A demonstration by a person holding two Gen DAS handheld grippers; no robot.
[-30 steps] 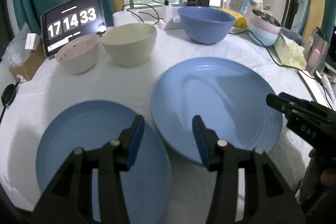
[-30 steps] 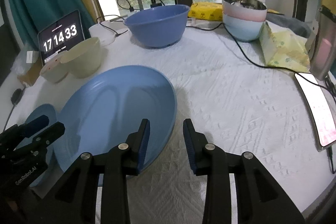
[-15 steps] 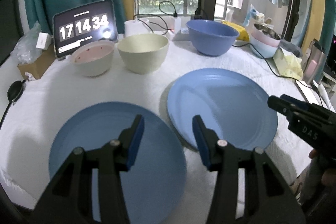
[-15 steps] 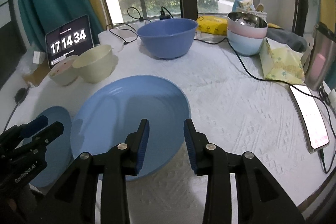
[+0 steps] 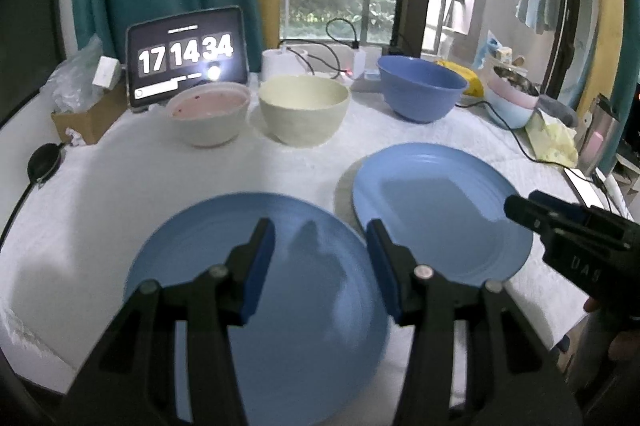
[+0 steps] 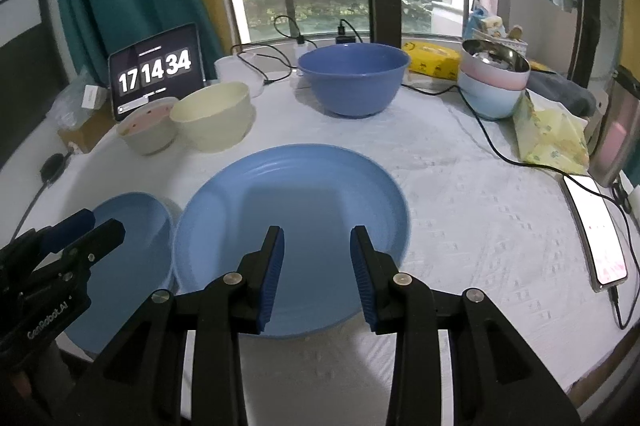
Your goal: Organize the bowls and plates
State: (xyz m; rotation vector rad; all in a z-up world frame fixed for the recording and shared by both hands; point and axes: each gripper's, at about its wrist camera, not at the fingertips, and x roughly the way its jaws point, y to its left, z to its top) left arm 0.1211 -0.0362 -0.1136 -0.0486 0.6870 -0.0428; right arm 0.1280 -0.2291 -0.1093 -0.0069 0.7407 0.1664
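Observation:
Two blue plates lie side by side on the white cloth. My left gripper (image 5: 320,246) hovers open above the near-left plate (image 5: 208,266), nothing between its fingers. My right gripper (image 6: 316,254) hangs open over the near edge of the right plate (image 6: 292,194), holding nothing. Behind the plates stand a pink-lined bowl (image 5: 208,118), a cream bowl (image 5: 302,114) and a big blue bowl (image 5: 420,88). In the right wrist view the left plate (image 6: 136,226) shows at the left with the left gripper (image 6: 86,230) over it.
A tablet clock (image 5: 186,60) and a lamp base (image 5: 286,62) with cables stand at the back. Stacked pastel bowls (image 6: 494,86), a yellow bag (image 6: 550,138), a phone (image 6: 596,226) on a cable and a tumbler (image 6: 616,130) crowd the right side. A cardboard box (image 5: 86,114) sits far left.
Both grippers have drawn back toward the near table edge and lifted a little, so the plates and bowls look smaller. Neither gripper took hold of anything.

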